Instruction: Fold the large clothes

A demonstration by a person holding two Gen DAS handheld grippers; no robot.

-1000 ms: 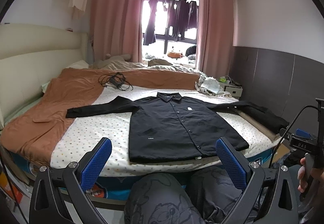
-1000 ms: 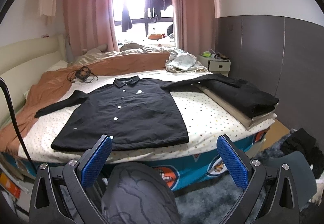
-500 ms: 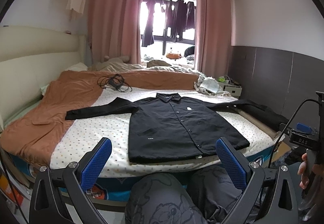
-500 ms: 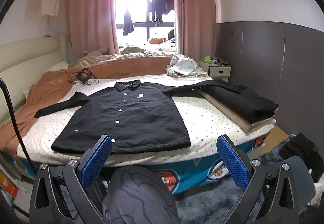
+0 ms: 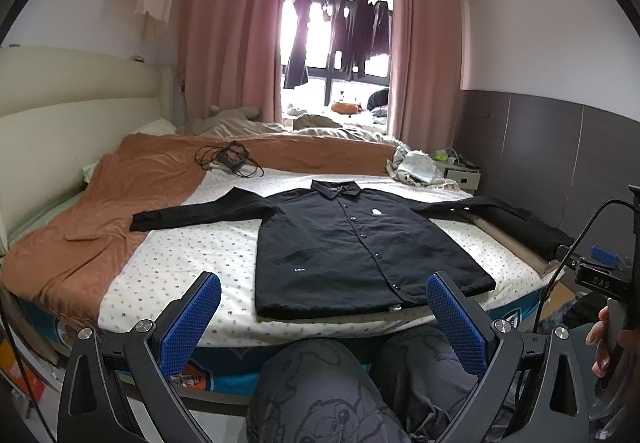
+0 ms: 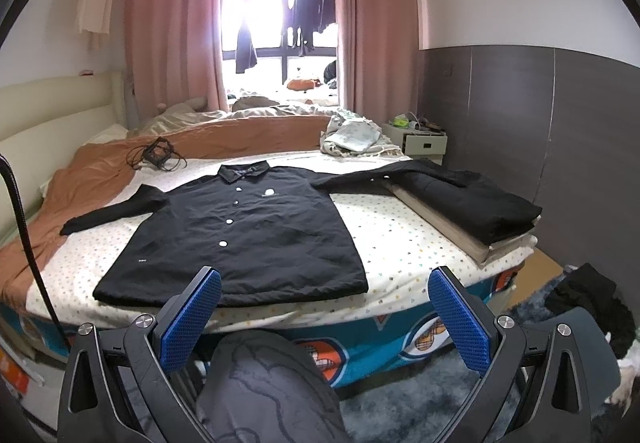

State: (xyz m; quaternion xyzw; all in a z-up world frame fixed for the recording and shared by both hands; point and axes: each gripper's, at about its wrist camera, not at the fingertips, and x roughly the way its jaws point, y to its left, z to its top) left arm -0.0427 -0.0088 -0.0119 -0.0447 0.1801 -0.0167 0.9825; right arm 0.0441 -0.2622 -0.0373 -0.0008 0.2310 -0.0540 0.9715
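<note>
A black button-up jacket [image 5: 352, 243] lies flat on the dotted sheet of the bed [image 5: 192, 255], front up, collar toward the window, both sleeves spread out. It also shows in the right wrist view [image 6: 240, 235]. Its right sleeve [image 6: 360, 175] reaches onto a stack of folded clothes. My left gripper [image 5: 320, 307] is open and empty, held off the bed's near edge, short of the jacket's hem. My right gripper [image 6: 324, 303] is open and empty, also short of the hem. My knees [image 5: 320, 383] sit between grippers and bed.
A stack of folded clothes [image 6: 472, 207] lies on the bed's right edge. An orange-brown blanket [image 5: 100, 211] covers the left side, with a black cable bundle [image 5: 228, 161] on it. A crumpled cloth [image 6: 352, 135] and a nightstand [image 6: 420, 143] are at the far right.
Both cameras have tilted up a little, so the bed and jacket sit slightly lower in view. Both grippers stay open and empty.
</note>
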